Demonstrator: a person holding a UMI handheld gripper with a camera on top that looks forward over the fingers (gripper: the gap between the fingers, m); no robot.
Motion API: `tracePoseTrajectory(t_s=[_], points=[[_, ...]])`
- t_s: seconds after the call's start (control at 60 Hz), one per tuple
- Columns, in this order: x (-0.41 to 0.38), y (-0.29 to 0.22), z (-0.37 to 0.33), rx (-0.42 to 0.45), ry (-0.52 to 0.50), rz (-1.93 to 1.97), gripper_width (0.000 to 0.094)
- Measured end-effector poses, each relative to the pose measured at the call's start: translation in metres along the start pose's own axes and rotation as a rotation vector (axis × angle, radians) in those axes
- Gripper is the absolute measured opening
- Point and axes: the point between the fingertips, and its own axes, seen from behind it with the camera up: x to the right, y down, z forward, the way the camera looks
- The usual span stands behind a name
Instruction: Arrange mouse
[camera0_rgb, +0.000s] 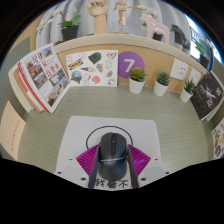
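Observation:
A black computer mouse lies lengthwise between my fingers, over a white mat on the grey-green table. My gripper is shut on the mouse. The magenta pads press against its left and right sides. The mouse's front end points away from me, toward the back of the table. Its rear end is hidden low between the fingers, above a white label with printed characters.
Beyond the mat stand leaning picture cards, a purple card with a 7 and three small potted plants. Magazines lean at the left. More cards stand at the right. Shelves lie behind.

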Motion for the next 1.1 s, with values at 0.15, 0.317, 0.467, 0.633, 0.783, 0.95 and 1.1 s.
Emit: tracePoseTrajectory(t_s=[0.15, 0.317, 0.467, 0.633, 0.783, 0.95, 1.1], points=[[0.010, -0.005, -0.020, -0.005, 0.042, 0.044, 0.0829], [0.002, -0.025, -0.089, 0.068, 0.047, 0.041, 0.0819], [-0.012, -0.036, -0.178, 0.174, 0.065, 0.052, 0.0822], [-0.027, -0.030, -0.266, 0.279, 0.093, 0.030, 0.0827], [-0.045, -0.011, -0.316, 0.325, 0.095, 0.028, 0.0829], [-0.071, 0.011, -0.343, 0.350, 0.055, 0.053, 0.0831], [-0.076, 0.030, -0.358, 0.350, 0.064, 0.072, 0.0828]])
